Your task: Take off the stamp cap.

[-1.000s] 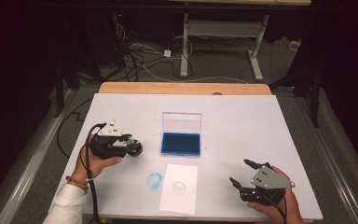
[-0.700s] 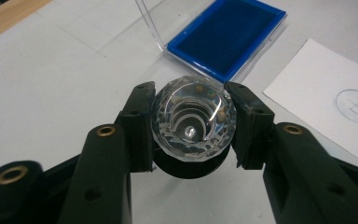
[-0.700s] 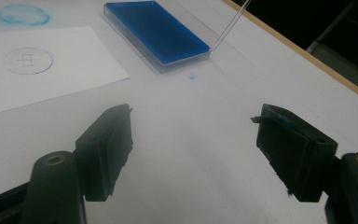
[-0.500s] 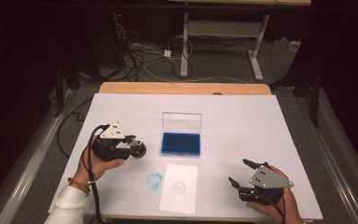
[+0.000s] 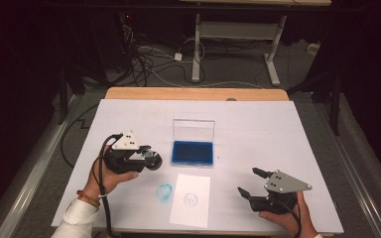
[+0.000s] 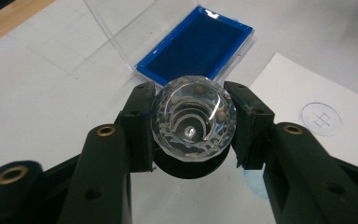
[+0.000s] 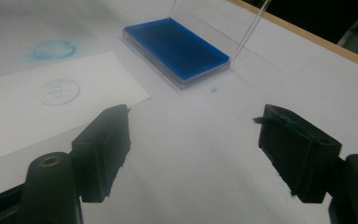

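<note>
My left gripper [image 5: 150, 160] is shut on a stamp with a clear faceted knob [image 6: 193, 119] and a dark round base, held just above the white table left of the ink pad. The blue ink pad [image 5: 192, 151] lies in its clear case with the lid open. In front of it lies a white paper [image 5: 190, 213] bearing a faint stamped circle [image 7: 58, 91]. My right gripper [image 5: 247, 180] hovers at the front right, open and with nothing between its jaws, which have just been opening.
A blue ring smudge [image 5: 164, 191] marks the table cover left of the paper. The case's clear lid [image 5: 193, 130] stands upright behind the pad. A wooden table edge [image 5: 193, 94] runs along the far side, with cables and desk legs on the floor beyond.
My left gripper has carried the stamp a little to the right, toward the ink pad. My right hand has stayed in place.
</note>
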A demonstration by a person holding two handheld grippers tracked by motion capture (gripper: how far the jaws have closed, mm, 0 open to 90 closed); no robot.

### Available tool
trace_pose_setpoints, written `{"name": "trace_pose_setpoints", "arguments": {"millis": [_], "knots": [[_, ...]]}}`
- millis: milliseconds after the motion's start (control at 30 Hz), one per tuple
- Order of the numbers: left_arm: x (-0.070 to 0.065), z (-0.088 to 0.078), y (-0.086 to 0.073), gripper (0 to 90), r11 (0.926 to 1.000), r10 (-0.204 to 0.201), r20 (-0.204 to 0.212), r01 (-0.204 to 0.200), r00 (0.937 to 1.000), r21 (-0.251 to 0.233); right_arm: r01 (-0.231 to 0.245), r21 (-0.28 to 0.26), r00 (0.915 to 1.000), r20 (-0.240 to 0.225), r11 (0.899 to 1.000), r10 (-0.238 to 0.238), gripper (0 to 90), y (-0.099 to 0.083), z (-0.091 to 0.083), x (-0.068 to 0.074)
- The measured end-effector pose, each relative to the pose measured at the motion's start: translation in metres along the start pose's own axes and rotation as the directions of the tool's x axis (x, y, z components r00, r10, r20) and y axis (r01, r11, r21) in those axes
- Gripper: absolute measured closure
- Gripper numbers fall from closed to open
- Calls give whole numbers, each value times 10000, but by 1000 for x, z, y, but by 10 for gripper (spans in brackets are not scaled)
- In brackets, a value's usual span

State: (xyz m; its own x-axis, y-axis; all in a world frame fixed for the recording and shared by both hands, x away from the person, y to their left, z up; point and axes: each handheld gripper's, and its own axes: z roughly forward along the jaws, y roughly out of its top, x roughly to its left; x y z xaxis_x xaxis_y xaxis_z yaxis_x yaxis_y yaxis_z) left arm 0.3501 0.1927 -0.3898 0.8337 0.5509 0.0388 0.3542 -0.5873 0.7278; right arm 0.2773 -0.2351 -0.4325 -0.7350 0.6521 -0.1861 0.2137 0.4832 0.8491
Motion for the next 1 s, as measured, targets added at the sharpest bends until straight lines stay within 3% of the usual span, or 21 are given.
{"name": "trace_pose_setpoints", "arguments": {"millis": [233,367,467,733,867,1000], "knots": [[-14,8,23,549,9989,419,454,-408,9981,-233,426,88,9991,67,9991,-426,241,3,5,2],[-22,12,41,549,9971,755,643,-745,9951,-182,421,6,9991,81,9991,-421,242,9,8,2],[-29,13,55,549,9955,944,743,-934,9928,-172,540,179,9983,-242,9984,-536,237,15,16,3],[-46,22,86,549,9890,1479,1242,-1474,9812,-129,873,-33,9930,-792,9962,-873,229,40,44,15],[-53,27,97,549,9861,1663,1498,-1652,9746,-198,743,-378,9904,-1140,9965,-781,226,53,58,21],[-59,32,104,549,9834,1809,1733,-1798,9681,-225,880,-544,9888,-1162,9946,-939,238,63,71,27]]}}
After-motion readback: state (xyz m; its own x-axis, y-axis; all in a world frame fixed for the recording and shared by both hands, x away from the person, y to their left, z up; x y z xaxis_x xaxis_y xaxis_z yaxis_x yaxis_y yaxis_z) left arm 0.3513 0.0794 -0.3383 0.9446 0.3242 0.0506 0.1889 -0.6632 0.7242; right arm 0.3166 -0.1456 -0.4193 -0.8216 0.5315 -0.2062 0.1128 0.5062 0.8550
